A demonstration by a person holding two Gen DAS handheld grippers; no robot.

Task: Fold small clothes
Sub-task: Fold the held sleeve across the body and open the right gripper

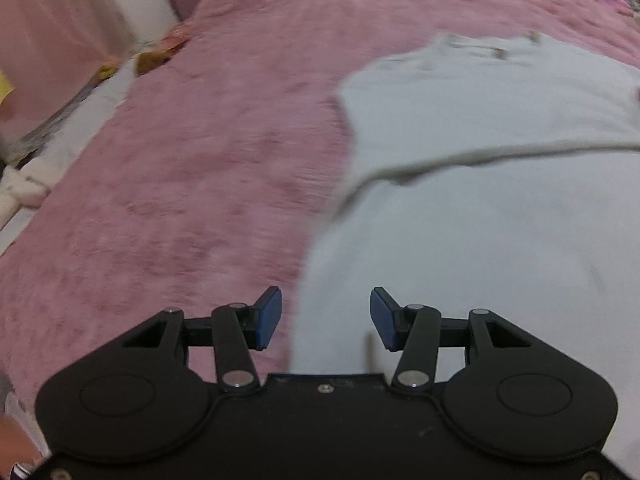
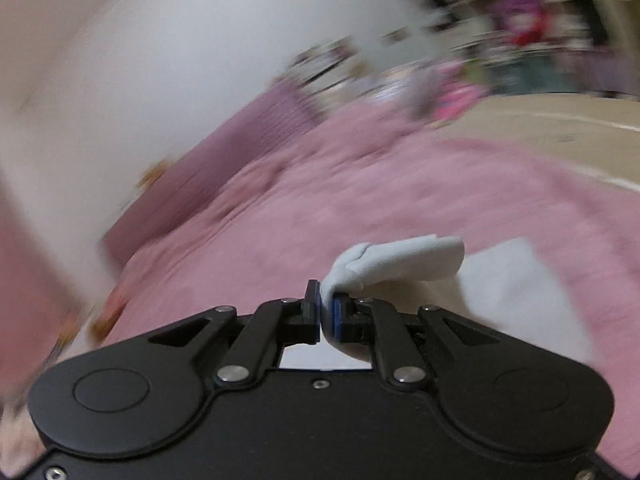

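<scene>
Blue pads of the right gripper (image 2: 325,314) are pressed together on a fold of a pale blue-white garment (image 2: 400,260), and the pinched cloth bulges up and to the right above the jaws. Its lower part is hidden behind the black gripper body, and strong blur makes the far clutter (image 2: 460,80) impossible to name. The left gripper (image 1: 326,316) stands partly open with nothing between its pads; the left edge of the same garment (image 1: 480,220) lies just under its gap. This cloth is cut off at the right border, so its full shape cannot be told. A pink fleece blanket (image 1: 180,180) spreads wide and bare on the left, up to the bed edge.
</scene>
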